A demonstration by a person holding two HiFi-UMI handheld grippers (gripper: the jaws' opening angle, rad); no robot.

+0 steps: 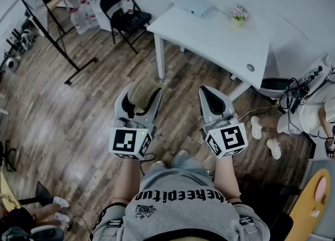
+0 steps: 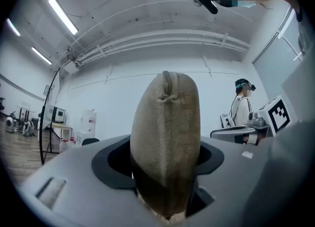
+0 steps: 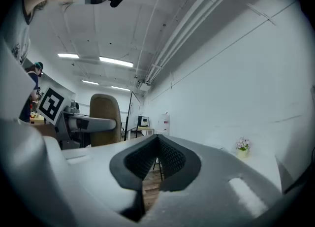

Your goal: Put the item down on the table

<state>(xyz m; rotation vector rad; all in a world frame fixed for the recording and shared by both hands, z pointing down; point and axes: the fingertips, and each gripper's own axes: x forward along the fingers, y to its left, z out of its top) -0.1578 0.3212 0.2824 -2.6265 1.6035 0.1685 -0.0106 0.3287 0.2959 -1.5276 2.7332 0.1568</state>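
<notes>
A tan, woven fabric pouch (image 1: 141, 92) stands upright between the jaws of my left gripper (image 1: 138, 100), held over the wooden floor and short of the white table (image 1: 209, 38). In the left gripper view the pouch (image 2: 166, 132) fills the gap, with both pads pressed on its sides and a stitched seam at its top. My right gripper (image 1: 213, 100) hovers beside it with its jaws together and nothing in them; in the right gripper view its tips (image 3: 157, 145) meet. That view also catches the pouch (image 3: 104, 118) at the left.
The table carries a small flower pot (image 1: 238, 14) and a white device (image 1: 193, 6). A black folding chair (image 1: 123, 13) and a black-framed board stand (image 1: 49, 28) are at the back left. A person sits at the right (image 1: 314, 112), with cables nearby.
</notes>
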